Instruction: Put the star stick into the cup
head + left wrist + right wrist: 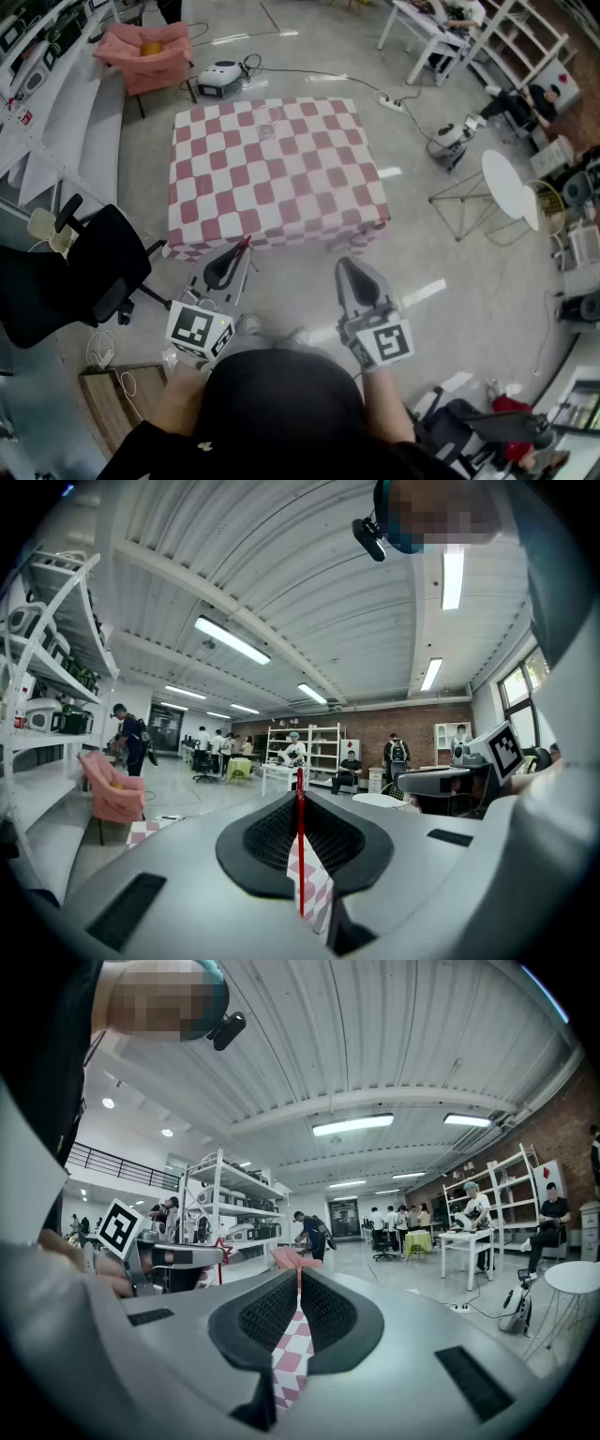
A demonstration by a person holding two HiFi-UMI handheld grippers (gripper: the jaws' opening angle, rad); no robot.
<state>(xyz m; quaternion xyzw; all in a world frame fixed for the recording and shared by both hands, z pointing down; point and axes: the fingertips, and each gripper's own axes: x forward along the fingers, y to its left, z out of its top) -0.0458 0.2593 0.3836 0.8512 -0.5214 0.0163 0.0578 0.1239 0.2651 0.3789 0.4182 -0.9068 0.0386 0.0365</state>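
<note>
Pink-and-white checked tabletop [281,178] stands ahead. Left tongs [300,803] pinch the thin red star stick [300,874]; right tongs [298,1283] are closed, empty. So slim a grip could let it swivel and miss the cup.

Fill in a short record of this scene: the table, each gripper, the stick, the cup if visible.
Table: square, covered by pink-and-white checked cloth, ahead of both grippers
Left gripper: shut on thin red star stick
Right gripper: shut, empty
Cup: probably the small clear thing on the table's far part; stick not in it
</note>
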